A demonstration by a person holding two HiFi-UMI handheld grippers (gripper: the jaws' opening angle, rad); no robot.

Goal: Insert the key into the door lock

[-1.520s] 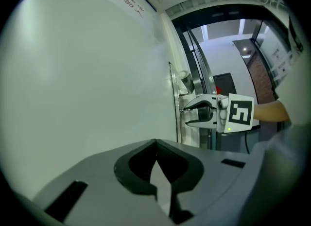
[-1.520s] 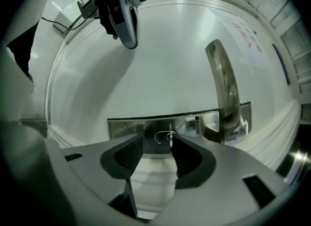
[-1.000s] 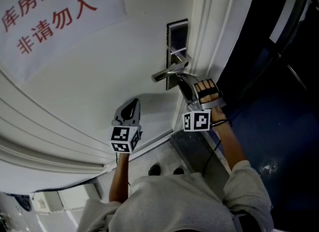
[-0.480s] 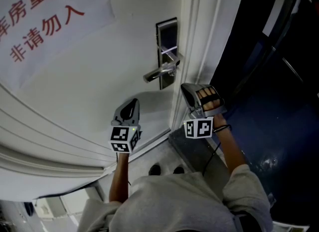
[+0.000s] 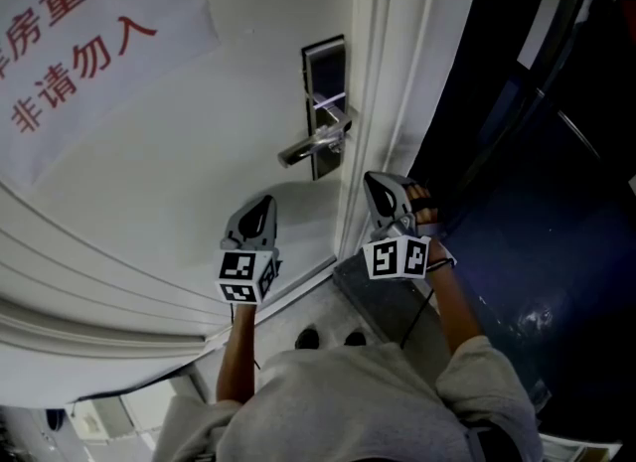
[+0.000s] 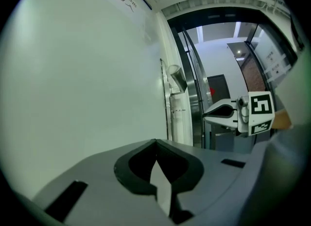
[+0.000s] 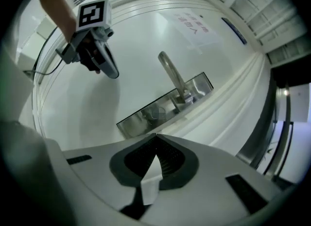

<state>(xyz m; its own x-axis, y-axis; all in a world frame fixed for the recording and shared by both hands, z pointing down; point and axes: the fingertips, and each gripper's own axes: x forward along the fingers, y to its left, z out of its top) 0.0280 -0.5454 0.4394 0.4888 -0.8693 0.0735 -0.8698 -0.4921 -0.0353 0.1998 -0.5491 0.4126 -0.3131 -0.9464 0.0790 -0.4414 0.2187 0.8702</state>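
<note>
- Door lock (image 5: 324, 73): its dark metal plate sits on the white door (image 5: 199, 172), close to the edge by the frame. Its lever handle (image 5: 313, 142) points away from that edge.
- A thin bright piece (image 5: 329, 102) crosses the plate just above the lever. It is too small to tell whether it is the key.
- Your right gripper (image 5: 383, 187) hangs below the lock, at the door's edge and clear of the lever. Its jaws have just been closing and now meet at the tips, clenched on nothing.
- Your left gripper (image 5: 264, 204) faces the door panel, down and left of the lever and apart from it. Its jaws are pressed together and empty.
- A paper sign (image 5: 89, 33) with red characters hangs on the door at upper left.
</note>
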